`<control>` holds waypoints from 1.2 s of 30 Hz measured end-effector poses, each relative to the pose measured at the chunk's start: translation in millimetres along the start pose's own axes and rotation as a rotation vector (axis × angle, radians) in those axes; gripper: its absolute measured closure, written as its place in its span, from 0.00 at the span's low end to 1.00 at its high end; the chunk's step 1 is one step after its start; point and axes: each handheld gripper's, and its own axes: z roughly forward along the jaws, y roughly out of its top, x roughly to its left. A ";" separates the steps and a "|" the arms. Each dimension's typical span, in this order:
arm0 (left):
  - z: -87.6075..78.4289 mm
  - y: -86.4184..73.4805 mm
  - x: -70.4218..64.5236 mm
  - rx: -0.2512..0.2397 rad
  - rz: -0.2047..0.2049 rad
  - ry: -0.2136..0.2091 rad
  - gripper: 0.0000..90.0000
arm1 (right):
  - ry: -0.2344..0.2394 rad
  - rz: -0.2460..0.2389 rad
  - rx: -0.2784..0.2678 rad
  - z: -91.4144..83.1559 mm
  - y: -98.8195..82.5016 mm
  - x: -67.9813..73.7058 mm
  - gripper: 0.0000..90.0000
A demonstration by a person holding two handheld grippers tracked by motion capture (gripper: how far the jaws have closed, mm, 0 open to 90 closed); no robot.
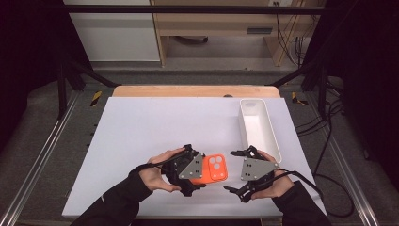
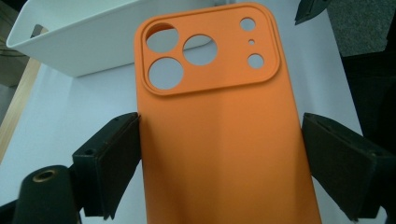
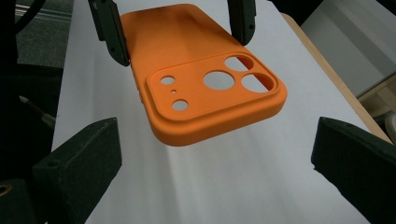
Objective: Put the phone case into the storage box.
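An orange phone case (image 1: 216,168) with its camera cut-outs facing up hangs just above the white table, held level. My left gripper (image 1: 202,171) is shut on its long sides; in the left gripper view both black pads (image 2: 116,154) press the edges of the case (image 2: 224,140). My right gripper (image 1: 230,171) faces the case's camera end from the right, jaws spread wide and holding nothing. In the right gripper view the case (image 3: 201,88) floats ahead of the open right gripper (image 3: 215,163), a short gap away, with the left gripper's fingers (image 3: 111,35) clamped on its far half.
A long white tray (image 1: 273,136) stands at the table's right side, just beyond the right gripper, and it also lies behind the case as the white tray (image 2: 70,42). The table's wooden far edge (image 1: 195,91) runs across the back. A person's sleeved forearms enter from the bottom.
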 end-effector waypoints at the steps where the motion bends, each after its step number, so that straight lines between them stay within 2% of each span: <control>1: 0.1 0.9 -0.5 0.000 0.005 0.000 0.15 | 0.002 0.000 -0.002 0.3 -0.1 0.3 0.02; 5: 1.2 3.8 -2.2 -0.005 0.024 -0.003 0.15 | 0.014 -0.014 -0.026 1.2 -0.5 2.4 0.04; 10: 2.5 7.8 -3.4 -0.012 0.045 -0.009 0.15 | 0.030 -0.021 -0.017 2.9 -1.4 3.3 0.04; 22: 6.0 11.5 -6.9 -0.015 0.091 -0.019 0.15 | 0.074 -0.042 -0.043 6.3 -2.7 4.8 0.04; 32: 6.8 13.5 -9.5 -0.045 0.092 -0.036 0.15 | 0.112 -0.049 -0.086 12.0 -3.9 4.1 0.06; 36: 7.1 13.5 -9.8 -0.036 0.100 -0.044 0.15 | 0.126 -0.058 -0.094 14.3 -4.7 4.2 0.08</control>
